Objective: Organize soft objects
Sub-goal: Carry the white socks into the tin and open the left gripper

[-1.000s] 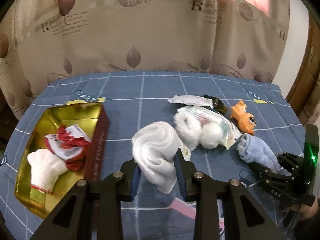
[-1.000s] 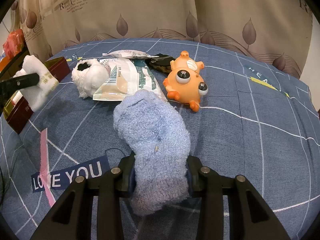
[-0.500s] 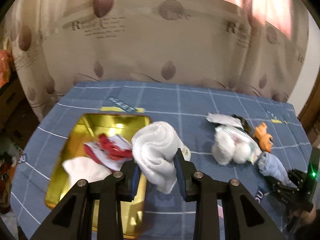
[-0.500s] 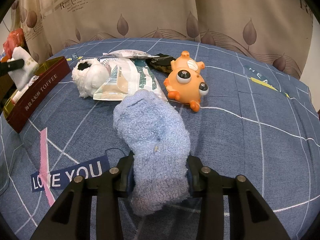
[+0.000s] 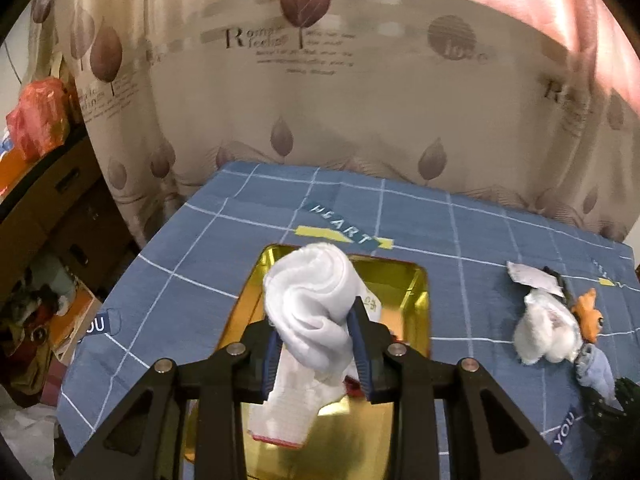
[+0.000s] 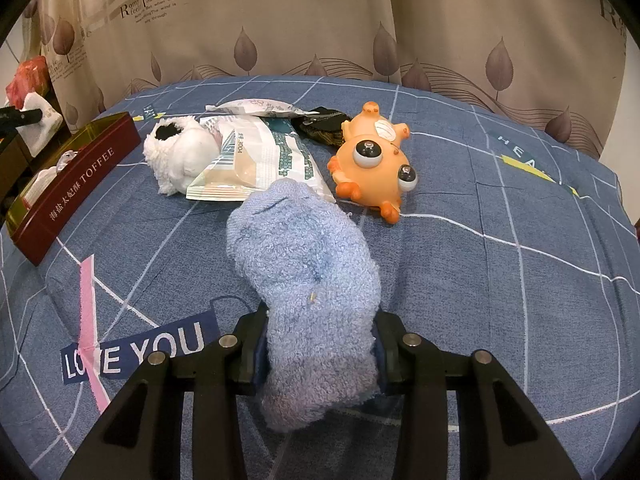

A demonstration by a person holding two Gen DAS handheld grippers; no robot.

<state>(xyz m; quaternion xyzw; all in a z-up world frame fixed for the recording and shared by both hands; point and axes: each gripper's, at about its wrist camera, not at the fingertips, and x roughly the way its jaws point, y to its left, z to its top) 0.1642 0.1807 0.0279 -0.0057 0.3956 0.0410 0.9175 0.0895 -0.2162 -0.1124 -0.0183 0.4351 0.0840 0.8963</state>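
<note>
Over the gold tin (image 5: 420, 300), the left gripper (image 5: 316, 354) is holding a white sock (image 5: 308, 304), with its fingers (image 5: 359, 344) squeezing the soft middle of it. The sock is hanging in the air above the tin, and its long cuff is drooping down low. If the fingers are letting go while the sock is sitting too near the tin's edge, the sock could be flopping over the side and landing on the blue cloth (image 5: 256, 216) instead. The loose cuff could also be catching on the rim and dragging the sock out. Something white and something red are already lying in the tin, so a new sock dropped on top could be sliding off the pile. Nearer the other side, the right gripper (image 6: 316, 354) is pinching a fluffy blue sock (image 6: 304, 272) that is lying on the cloth, with its fingers (image 6: 260, 350) pressed on the end closest to the camera. Only that end is being held, so the rest could be sagging and knocking the orange toy (image 6: 372, 164) or the packet (image 6: 260, 160) when it is lifted. The packet is touching the sock's far tip, so it could be getting pulled along too.
</note>
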